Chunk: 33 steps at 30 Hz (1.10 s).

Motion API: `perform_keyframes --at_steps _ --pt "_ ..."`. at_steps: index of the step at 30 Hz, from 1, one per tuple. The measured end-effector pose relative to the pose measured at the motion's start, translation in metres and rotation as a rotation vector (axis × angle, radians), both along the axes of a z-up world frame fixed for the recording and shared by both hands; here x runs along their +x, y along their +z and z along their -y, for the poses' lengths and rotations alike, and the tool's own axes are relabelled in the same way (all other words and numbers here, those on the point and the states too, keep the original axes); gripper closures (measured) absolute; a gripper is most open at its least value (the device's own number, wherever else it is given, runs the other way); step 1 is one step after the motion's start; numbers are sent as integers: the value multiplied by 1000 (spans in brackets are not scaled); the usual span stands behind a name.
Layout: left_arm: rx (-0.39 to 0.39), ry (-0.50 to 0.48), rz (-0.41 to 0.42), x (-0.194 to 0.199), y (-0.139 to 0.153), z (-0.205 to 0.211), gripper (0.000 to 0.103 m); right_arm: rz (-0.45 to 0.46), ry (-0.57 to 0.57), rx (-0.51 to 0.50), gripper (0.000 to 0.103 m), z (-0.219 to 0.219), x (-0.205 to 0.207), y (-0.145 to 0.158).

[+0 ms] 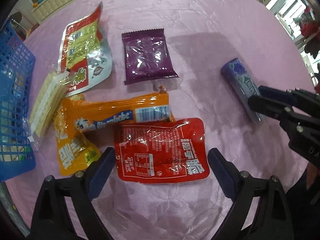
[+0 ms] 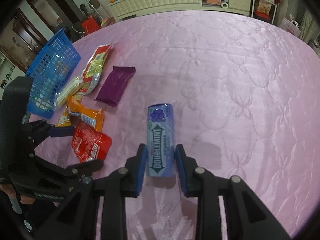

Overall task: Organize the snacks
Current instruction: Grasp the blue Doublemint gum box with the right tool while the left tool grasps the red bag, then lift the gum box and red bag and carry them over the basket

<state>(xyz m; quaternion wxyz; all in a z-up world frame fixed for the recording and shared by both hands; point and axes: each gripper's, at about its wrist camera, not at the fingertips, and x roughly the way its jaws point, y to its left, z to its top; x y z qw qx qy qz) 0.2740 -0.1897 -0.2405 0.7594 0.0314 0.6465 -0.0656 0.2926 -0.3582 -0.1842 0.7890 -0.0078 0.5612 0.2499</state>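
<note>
On the pink quilted counter (image 2: pixel 220 64), loose snacks lie in a cluster beside a blue basket (image 1: pixel 14 76) that already holds a few packets. The left gripper (image 1: pixel 161 172) points straight down with its fingers (image 1: pixel 102 172) spread wide and released, straddling the near end of a red packet (image 1: pixel 162 150) without pressing on it. The right gripper (image 2: pixel 160 168) has its fingers (image 2: pixel 141 170) clenched on the near end of a blue gum pack (image 2: pixel 160 140), which lies flat on the counter, well apart from the cluster. Beyond the red packet lie an orange candy bag (image 1: pixel 112 110), a purple packet (image 1: pixel 148 56), a silver-and-red pouch (image 1: pixel 84 50) and a sleeve of wafers (image 1: pixel 48 104); the wafers rest just beside the basket wall.

The step in hand appears to be the pick-up of the red packet. For a sound grasp, the fingers should probably descend until the pads flank the packet's edges, then close across its narrower width, keeping clear of the orange bag that touches its far edge. A thin, slippery pouch is likely to buckle or slide, so a low, centred pinch is advisable. The basket lies to the left.
</note>
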Motion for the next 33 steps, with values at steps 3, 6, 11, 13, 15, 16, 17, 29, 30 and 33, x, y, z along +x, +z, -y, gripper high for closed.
perform_keyframes --at_steps 3,6,11,13,15,16,17,29,30,33 --pt "27 -14 -11 5 -8 15 2 -1 0 -9 69 -2 1 1" --pt "43 0 0 8 -13 25 2 -3 0 -18 69 -5 2 1" --pt "40 -16 19 9 -11 30 17 -19 -12 -16 69 -7 7 -1" --pt "36 -25 18 10 -10 25 23 -29 -24 -12 68 -8 10 -1" --pt "38 -25 26 11 -8 23 33 -37 -30 -19 68 -10 12 -3" --pt "37 -12 32 13 -7 21 43 -44 -32 -24 67 -12 13 -4" --pt "34 0 34 12 -6 19 52 -54 -35 -34 67 -14 14 -7" --pt "-4 10 69 9 -10 19 91 -9 9 -112 49 -40 10 -6" --pt "-8 9 72 7 -9 18 92 2 16 -128 61 -41 8 -6" --pt "-19 9 84 0 -6 5 95 11 21 -127 68 -40 6 -7"
